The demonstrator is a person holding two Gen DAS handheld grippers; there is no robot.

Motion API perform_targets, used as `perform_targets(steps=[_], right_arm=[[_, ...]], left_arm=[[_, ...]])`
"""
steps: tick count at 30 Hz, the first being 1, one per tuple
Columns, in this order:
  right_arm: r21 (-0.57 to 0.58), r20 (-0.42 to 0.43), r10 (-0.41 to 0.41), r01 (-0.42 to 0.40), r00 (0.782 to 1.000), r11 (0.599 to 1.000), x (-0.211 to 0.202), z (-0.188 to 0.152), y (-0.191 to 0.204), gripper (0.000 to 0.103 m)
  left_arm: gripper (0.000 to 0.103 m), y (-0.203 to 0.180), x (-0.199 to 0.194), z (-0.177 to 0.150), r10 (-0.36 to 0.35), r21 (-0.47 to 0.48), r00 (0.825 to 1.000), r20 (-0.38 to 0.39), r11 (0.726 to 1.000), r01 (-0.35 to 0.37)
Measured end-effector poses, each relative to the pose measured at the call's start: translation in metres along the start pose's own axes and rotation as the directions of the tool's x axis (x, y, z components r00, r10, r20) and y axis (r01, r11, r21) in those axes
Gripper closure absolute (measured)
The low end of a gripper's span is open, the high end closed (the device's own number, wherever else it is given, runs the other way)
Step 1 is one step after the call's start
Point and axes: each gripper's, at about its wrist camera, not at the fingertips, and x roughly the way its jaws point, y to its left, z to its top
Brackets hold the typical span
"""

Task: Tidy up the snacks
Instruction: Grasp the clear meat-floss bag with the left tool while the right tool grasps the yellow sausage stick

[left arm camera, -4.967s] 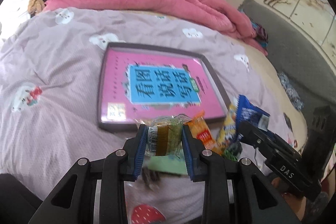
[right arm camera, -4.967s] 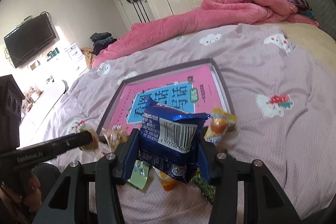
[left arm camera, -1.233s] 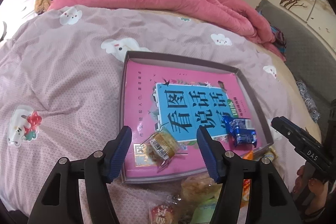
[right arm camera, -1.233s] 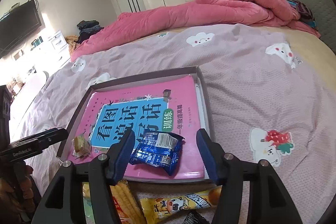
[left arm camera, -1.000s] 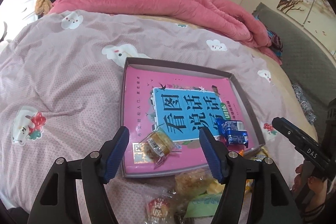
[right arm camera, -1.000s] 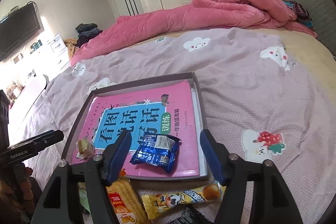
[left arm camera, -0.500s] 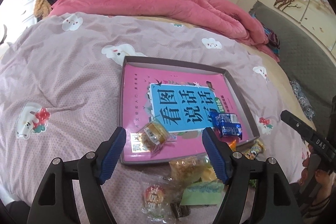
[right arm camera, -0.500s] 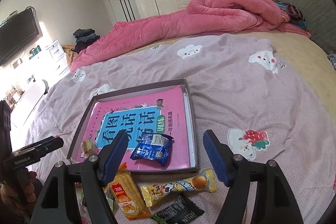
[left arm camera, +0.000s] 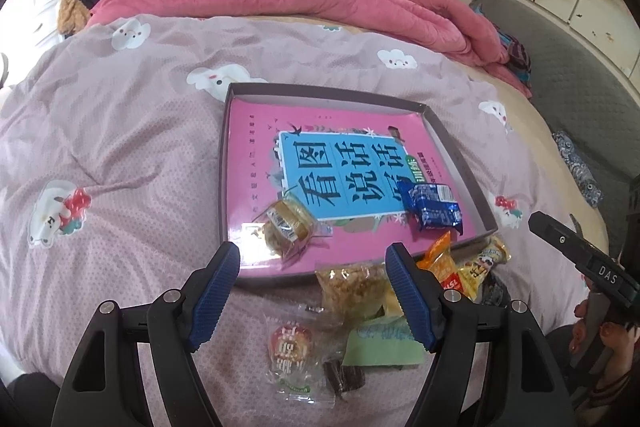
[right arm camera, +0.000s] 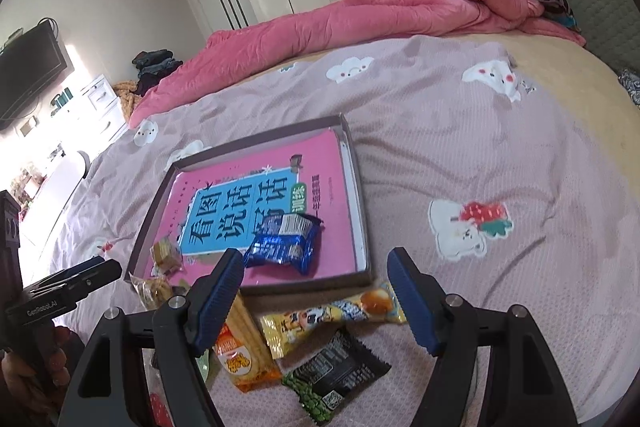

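A shallow grey tray (left arm camera: 460,155) holding a pink book (left arm camera: 256,147) is laid on the bed (left arm camera: 120,131). 2 snacks are seen inside it: a blue packet (left arm camera: 434,211) toward its near right and a round cake in clear wrap (left arm camera: 288,225) at its near left. Several more wrapped snacks (right arm camera: 328,315) are scattered on the bed just in front of the tray. The left gripper (left arm camera: 312,291) and right gripper (right arm camera: 316,301) are both held spread wide, with nothing between the fingers.

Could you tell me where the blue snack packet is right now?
The blue snack packet lies inside the tray, on the pink book's near right corner.
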Motion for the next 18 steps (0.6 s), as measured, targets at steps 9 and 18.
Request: perform_targets(steps=[9, 18], right_arm=[[0.014, -0.019, 0.024, -0.024, 1.000, 1.000, 0.001, -0.015, 0.006, 0.029], [0.103, -0.082, 0.057, -0.048, 0.995, 0.993, 0.012, -0.034, -0.008, 0.029]], left_arm=[[0.026, -0.006, 0.004, -0.011, -0.007, 0.015, 1.000, -0.028, 1.000, 0.007], [0.026, -0.015, 0.019, -0.024, -0.007, 0.021, 0.997, -0.071, 1.000, 0.009]])
